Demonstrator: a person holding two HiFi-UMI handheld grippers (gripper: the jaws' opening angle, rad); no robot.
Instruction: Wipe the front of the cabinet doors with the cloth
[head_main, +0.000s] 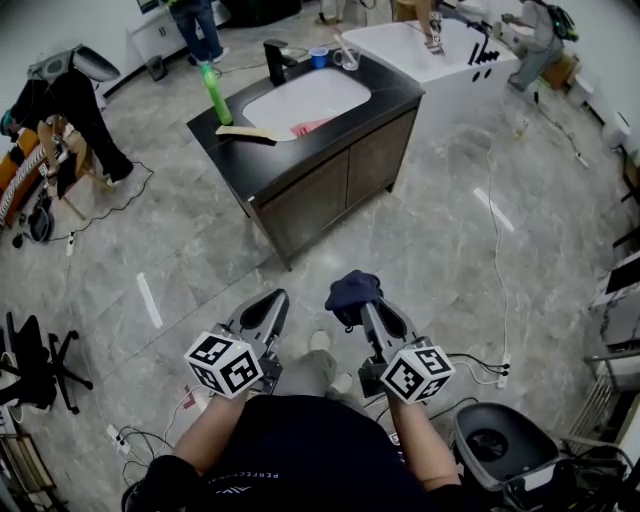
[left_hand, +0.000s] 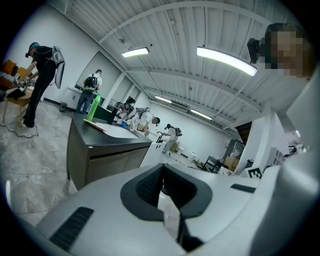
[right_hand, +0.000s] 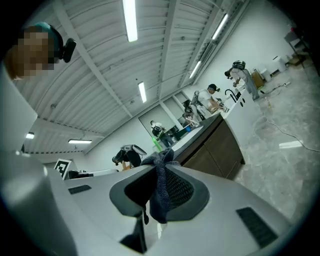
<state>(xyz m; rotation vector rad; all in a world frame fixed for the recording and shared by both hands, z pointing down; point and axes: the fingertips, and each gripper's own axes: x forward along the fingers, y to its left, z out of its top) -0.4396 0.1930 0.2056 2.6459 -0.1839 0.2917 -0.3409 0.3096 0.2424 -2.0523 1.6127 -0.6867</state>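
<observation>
Two grey hand-held grippers, low over the floor: left gripper (head_main: 268, 300) with jaws together on nothing, right gripper (head_main: 374, 310) clamped on one crumpled dark blue cloth (head_main: 352, 288) (bunched above the jaw tips), well apart from one dark brown wooden sink cabinet (head_main: 375, 160) with two front doors (head_main: 310, 205).

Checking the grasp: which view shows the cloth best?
The right gripper view: the dark blue cloth hangs clamped between the fingers of the right gripper. The head view shows a bunched lump at that gripper's tip; the left gripper view shows none of it.
</observation>
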